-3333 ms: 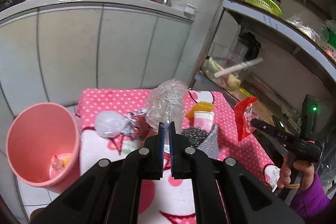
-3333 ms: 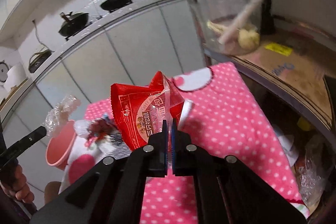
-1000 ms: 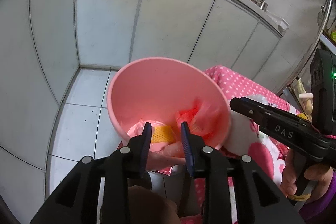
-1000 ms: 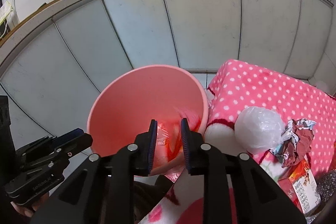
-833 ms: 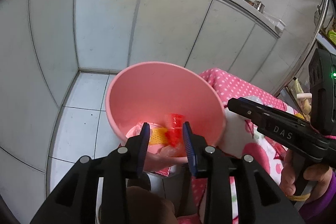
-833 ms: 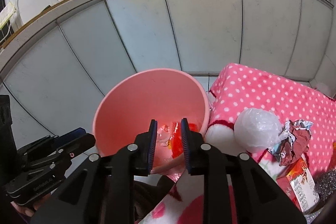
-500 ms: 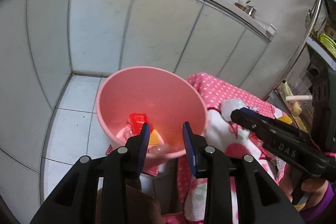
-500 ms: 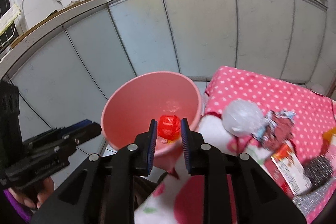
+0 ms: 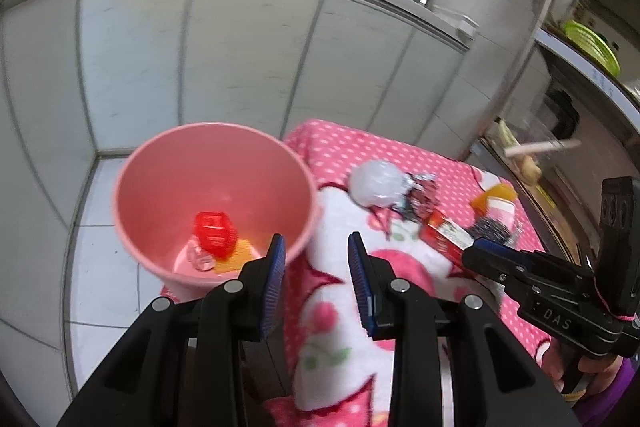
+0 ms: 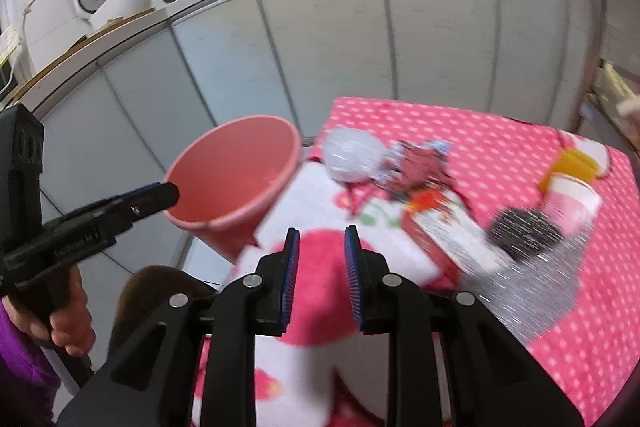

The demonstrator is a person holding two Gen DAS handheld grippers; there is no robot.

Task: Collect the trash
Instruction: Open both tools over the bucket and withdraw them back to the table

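Both tongs gaping, empty: left tongs [image 9: 316,251], right tongs [image 10: 322,249] | round pink plastic bin [image 9: 160,163] left of both | crumpled white plastic ball [image 10: 352,155] ahead-right | swing over, pinch its middle firmly

The round pink plastic bucket [image 9: 212,203] stands on the floor ahead and left of the left gripper [image 9: 316,265], against the edge of the pink polka-dot blanket-covered table [image 9: 400,155]. A crumpled red wrapper [image 9: 214,229] lies in the bucket. Ahead and right of that gripper, on the table, lies a white plastic ball [image 9: 376,183]; a crumpled foil wrapper [image 9: 418,193] lies just beside it to the right, and a red printed carton [image 9: 444,235] lies nearer. Ahead and right of the right gripper [image 10: 322,263], a white paper cup [image 10: 568,201] lies behind a dark scouring pad [image 10: 524,233].
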